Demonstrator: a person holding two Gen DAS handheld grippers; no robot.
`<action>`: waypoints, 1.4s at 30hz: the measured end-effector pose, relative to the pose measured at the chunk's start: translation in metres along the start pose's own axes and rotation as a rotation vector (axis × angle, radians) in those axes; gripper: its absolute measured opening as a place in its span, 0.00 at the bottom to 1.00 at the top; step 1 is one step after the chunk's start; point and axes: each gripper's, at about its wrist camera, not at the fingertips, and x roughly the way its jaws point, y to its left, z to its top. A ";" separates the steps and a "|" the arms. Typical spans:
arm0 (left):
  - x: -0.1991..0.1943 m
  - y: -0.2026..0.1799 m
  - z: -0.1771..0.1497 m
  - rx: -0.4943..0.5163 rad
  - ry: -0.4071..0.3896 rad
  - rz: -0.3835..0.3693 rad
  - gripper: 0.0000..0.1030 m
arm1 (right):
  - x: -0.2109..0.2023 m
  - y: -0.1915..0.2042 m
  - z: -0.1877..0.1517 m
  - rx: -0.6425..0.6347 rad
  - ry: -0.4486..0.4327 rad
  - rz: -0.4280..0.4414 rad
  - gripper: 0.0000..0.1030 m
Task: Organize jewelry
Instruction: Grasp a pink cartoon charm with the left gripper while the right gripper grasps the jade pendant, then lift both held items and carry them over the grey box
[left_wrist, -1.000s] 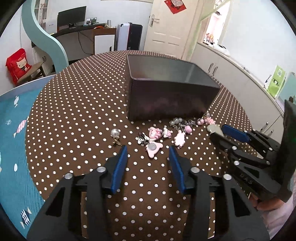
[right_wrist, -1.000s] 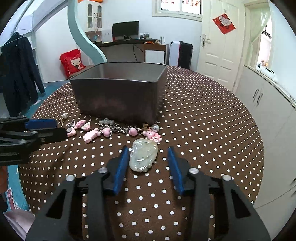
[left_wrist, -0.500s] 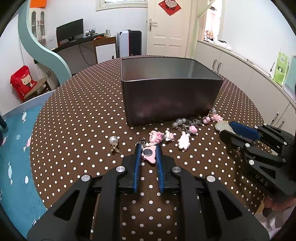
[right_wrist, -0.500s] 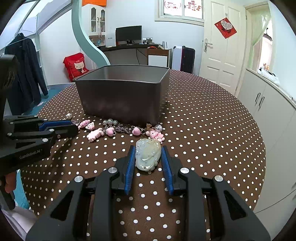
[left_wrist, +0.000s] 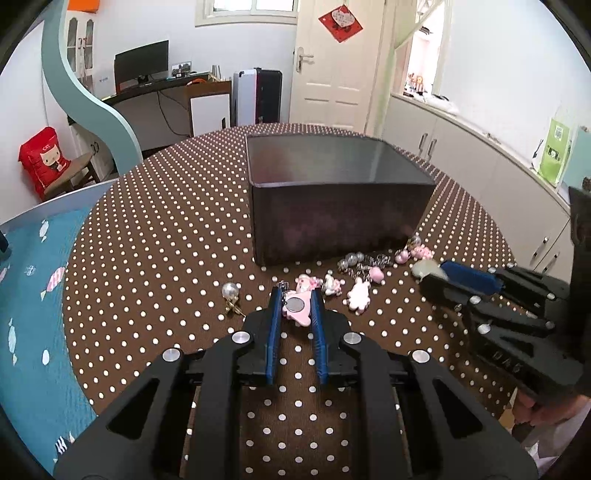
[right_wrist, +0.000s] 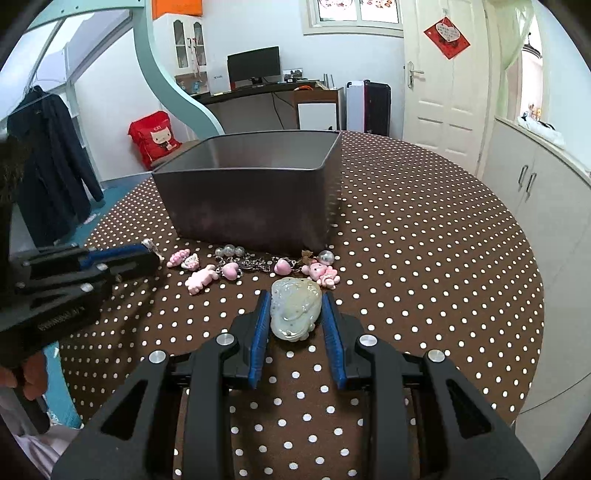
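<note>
My left gripper is clamped narrowly on a pink charm with a round silver disc at its centre, the blue pads pressing its two sides just above the brown polka-dot tablecloth. My right gripper grips a pale green jade pendant the same way, its jaws a little farther apart and both pads against the stone's edges.

Both pieces sit near the front edge of the round table, on the near side of the dark metal box, which stands open-topped toward the table's middle. Along the foot of the box's front wall lies a loose string of trinkets: clear glass beads, a tangled silver chain, pink heart charms, a pink bunny charm and a small pink cat-face charm next to the box's right front corner. A pearl earring on a gold fitting lies by itself toward the table's left edge, just beside my left gripper's outer finger.

In each wrist view the other gripper reaches in from the side, close to the row of trinkets. A person's hand wraps the left gripper's handle at the lower left of the right wrist view. Whether anything lies inside the box cannot be told.
</note>
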 end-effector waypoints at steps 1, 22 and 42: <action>-0.003 0.001 0.001 -0.001 -0.009 -0.004 0.15 | -0.001 0.000 0.001 0.007 -0.002 0.005 0.26; -0.046 0.004 0.078 0.031 -0.233 -0.072 0.15 | -0.036 0.000 0.084 -0.026 -0.132 0.018 0.26; 0.030 -0.001 0.118 0.031 -0.056 -0.109 0.16 | 0.033 0.016 0.118 -0.108 0.045 0.009 0.26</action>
